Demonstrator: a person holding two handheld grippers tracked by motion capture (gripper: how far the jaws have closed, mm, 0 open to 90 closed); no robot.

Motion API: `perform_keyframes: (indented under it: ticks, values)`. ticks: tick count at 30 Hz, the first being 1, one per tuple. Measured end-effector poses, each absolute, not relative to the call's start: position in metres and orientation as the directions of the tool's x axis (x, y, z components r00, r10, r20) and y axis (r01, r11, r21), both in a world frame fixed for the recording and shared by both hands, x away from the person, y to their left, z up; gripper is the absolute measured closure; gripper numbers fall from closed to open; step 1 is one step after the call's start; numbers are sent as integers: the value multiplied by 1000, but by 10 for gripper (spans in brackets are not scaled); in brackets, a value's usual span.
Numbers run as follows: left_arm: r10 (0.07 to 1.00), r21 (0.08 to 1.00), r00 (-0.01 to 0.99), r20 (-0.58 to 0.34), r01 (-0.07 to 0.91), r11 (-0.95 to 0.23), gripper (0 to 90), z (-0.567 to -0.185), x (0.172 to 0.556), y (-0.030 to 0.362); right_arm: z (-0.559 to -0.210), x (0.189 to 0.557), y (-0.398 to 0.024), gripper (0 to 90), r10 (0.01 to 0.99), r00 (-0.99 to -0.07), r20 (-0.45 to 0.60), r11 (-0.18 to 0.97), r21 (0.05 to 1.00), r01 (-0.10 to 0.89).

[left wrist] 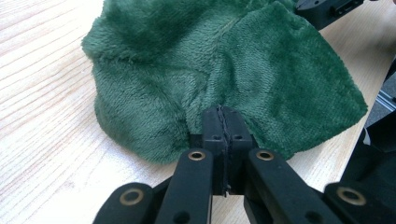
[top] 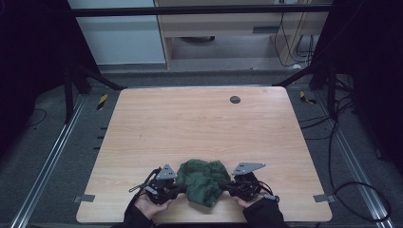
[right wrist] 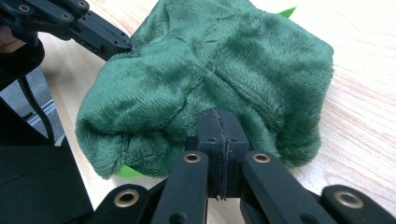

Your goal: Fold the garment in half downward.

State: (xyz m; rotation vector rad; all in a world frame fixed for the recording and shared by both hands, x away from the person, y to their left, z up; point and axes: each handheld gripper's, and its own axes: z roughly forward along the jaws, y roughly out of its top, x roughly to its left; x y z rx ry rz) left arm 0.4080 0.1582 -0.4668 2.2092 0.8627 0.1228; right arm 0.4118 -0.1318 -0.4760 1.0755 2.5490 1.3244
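Grippers: 2, black; left gripper (left wrist: pixel 223 122) & right gripper (right wrist: pixel 219 125), jaws of each clamped on cloth edge.
Cloth: 1 green plush cloth (top: pixel 203 179), fuzzy, bunched, w/ seams; lies btwn grippers at near table edge.
Table: light wood-grain table (top: pixel 199 123), rounded corners, 1 dark round cap (top: pixel 235 99).
Room: grey floor, cables.

Light wood-grain tabletop (top: pixel 199 128) with rounded corners, small dark round cap (top: pixel 235 99) near its far edge, grey floor (top: pixel 47 152) around it, black cables (top: pixel 347 185) on the right, pale cabinet (top: pixel 223 33) beyond, yellow-black striped tape (top: pixel 102 101) at far left corner
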Motion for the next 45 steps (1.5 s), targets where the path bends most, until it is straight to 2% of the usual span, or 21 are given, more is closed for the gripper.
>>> perform_keyframes:
  ticks: [7, 16, 22, 31, 34, 45]
  values:
    - [640, 710, 752, -157, 536, -456, 880, -456, 411, 168, -467, 412, -138, 877, 624, -744, 239, 338, 776, 533]
    - [702, 738, 698, -141, 547, -395, 837, -447, 421, 193, -458, 419, -159, 836, 692, -690, 214, 272, 807, 524]
    - [758, 753, 642, -117, 555, -354, 759, -447, 429, 211, -459, 426, -177, 782, 753, -631, 185, 237, 819, 523]
    - [822, 758, 563, -88, 573, -311, 580, -454, 439, 235, -466, 436, -202, 655, 845, -523, 111, 218, 821, 528]
    - [839, 761, 540, -66, 571, -308, 532, -457, 443, 242, -468, 438, -209, 602, 864, -494, 96, 214, 819, 533]
    - [872, 764, 489, -38, 576, -290, 376, -464, 455, 269, -475, 444, -226, 506, 904, -426, 42, 227, 796, 561]
